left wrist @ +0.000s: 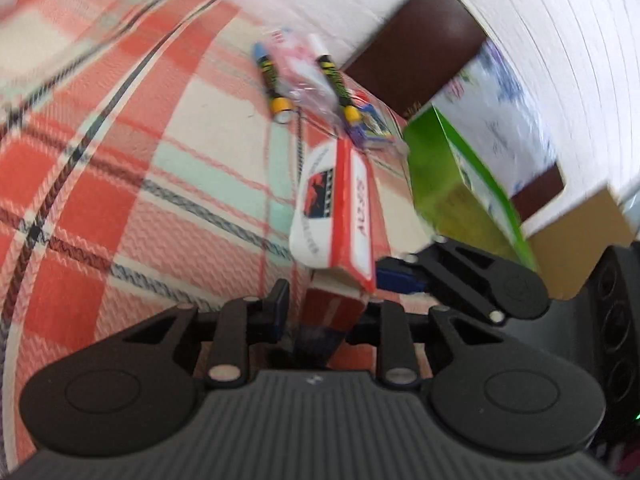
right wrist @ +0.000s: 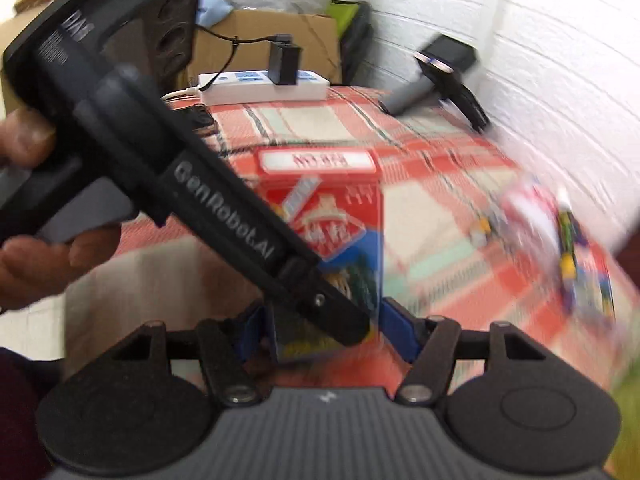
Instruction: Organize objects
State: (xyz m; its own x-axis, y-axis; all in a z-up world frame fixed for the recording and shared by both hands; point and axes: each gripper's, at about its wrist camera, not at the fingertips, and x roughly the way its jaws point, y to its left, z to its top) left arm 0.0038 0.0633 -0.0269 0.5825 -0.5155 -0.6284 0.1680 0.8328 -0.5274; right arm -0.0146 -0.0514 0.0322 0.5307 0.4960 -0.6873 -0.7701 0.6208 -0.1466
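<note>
Both tongs at the red box, over the plaid cloth.

My left gripper [left wrist: 326,312] is pinched tight on the near end of the box [left wrist: 334,216], which lies tilted on the cloth [left wrist: 120,168] beside a green box [left wrist: 448,184]. My right gripper [right wrist: 328,332] straddles the same box; through the blur I cannot tell whether its pads press. Two markers [left wrist: 272,80] lie beyond.
</note>
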